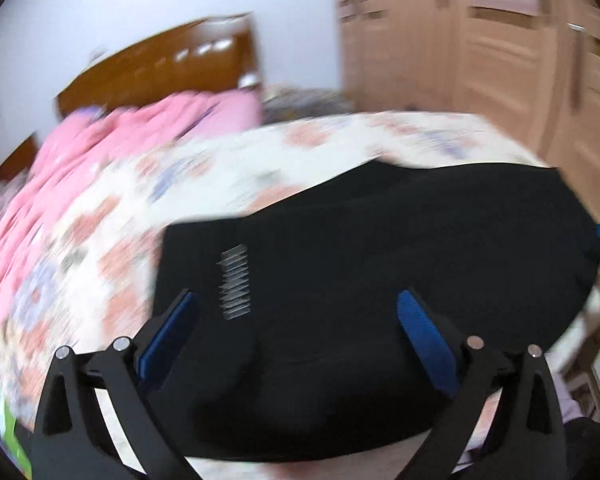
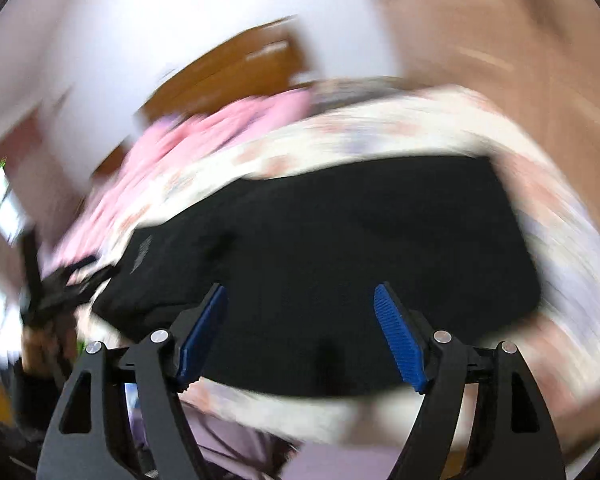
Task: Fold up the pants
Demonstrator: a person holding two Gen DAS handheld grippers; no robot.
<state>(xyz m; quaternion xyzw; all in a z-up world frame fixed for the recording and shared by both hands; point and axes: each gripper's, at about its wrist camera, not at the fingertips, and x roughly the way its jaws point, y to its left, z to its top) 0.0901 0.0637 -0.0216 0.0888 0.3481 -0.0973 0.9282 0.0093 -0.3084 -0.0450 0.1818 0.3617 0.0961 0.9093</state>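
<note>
Black pants (image 1: 380, 280) lie folded into a broad flat block on the flowered bed cover (image 1: 220, 176); a grey printed mark (image 1: 236, 282) shows near their left edge. My left gripper (image 1: 296, 304) hovers over the near part of the pants, jaws wide apart, nothing between the blue pads (image 1: 424, 340). In the right wrist view the same pants (image 2: 340, 248) fill the middle, and my right gripper (image 2: 300, 304) hangs above their near edge, open and holding nothing. The left gripper (image 2: 60, 292) shows blurred at the far left there. Both views are smeared by motion.
A pink quilt (image 1: 100, 160) is heaped at the bed's far left below a brown wooden headboard (image 1: 160, 68). Light wooden wardrobe doors (image 1: 500, 60) stand to the right. The bed's near edge (image 2: 300, 416) runs just under my right gripper.
</note>
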